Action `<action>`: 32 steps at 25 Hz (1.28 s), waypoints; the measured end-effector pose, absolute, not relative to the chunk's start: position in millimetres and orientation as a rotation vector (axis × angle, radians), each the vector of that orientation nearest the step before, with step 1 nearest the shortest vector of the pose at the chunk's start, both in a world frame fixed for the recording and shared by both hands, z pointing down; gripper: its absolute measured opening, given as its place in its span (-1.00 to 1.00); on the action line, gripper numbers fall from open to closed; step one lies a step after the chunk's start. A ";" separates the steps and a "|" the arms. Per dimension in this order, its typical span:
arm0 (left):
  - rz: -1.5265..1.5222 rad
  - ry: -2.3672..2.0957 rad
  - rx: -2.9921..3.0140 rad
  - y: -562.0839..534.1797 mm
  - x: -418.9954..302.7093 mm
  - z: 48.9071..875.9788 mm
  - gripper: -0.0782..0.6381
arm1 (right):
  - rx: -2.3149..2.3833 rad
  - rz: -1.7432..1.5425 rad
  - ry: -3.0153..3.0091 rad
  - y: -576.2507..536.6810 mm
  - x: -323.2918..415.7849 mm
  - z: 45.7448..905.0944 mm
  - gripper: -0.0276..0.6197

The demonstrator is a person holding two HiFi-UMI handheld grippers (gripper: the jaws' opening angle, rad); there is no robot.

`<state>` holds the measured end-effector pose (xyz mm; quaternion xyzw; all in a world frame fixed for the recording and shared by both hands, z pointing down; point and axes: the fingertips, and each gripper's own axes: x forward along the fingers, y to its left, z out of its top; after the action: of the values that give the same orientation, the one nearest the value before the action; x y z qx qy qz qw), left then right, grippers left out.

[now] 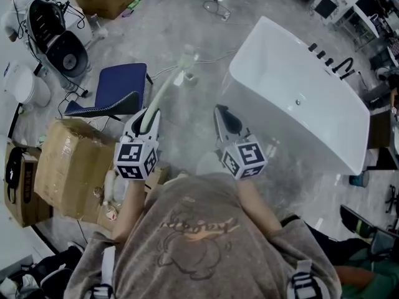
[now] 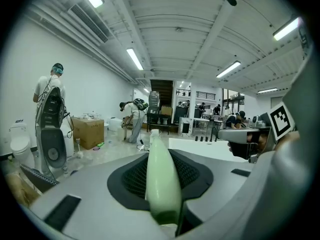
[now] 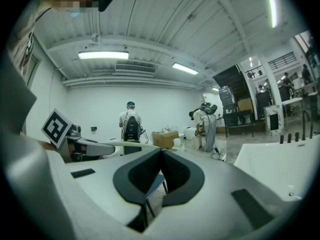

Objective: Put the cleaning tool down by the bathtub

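The brush [image 1: 164, 91], seemingly light and stiff, sits clenched by its handle end in the left tongs [image 1: 149, 116]; right tongs [image 1: 220, 111] closed, empty.

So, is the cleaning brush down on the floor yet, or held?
Held: the left tool is shut on its pale green handle, with the head off the floor near the bathtub.
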<state>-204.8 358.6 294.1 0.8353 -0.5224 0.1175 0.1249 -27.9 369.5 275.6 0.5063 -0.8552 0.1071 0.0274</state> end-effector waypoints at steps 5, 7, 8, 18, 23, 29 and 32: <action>0.346 -1.508 2.421 341.8 -208.5 302.9 -0.47 | 1.573 0.350 -2.628 352.2 -29.0 280.5 -0.92; 0.350 -1.502 2.424 330.7 -207.6 307.0 -0.47 | 1.576 0.354 -2.625 340.6 -29.5 284.8 -0.92; 0.351 -1.500 2.426 323.9 -207.0 308.5 -0.47 | 1.576 0.357 -2.625 333.7 -29.9 286.8 -0.92; 0.391 -1.483 2.430 242.2 -186.3 322.4 -0.47 | 1.571 0.399 -2.625 249.4 -14.9 302.9 -0.92; 0.432 -1.479 2.415 196.2 -177.1 325.7 -0.47 | 1.563 0.434 -2.626 199.5 -4.6 304.0 -0.92; 0.481 -1.488 2.381 144.0 -164.0 335.1 -0.47 | 1.536 0.478 -2.627 144.3 11.3 309.7 -0.92; 0.508 -1.498 2.362 118.8 -157.1 341.3 -0.47 | 1.522 0.492 -2.629 116.8 21.7 312.5 -0.92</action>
<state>-157.1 118.8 341.3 0.8217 -0.5211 0.1768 0.1486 21.7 116.8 312.5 0.4942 -0.8539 0.1599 0.0322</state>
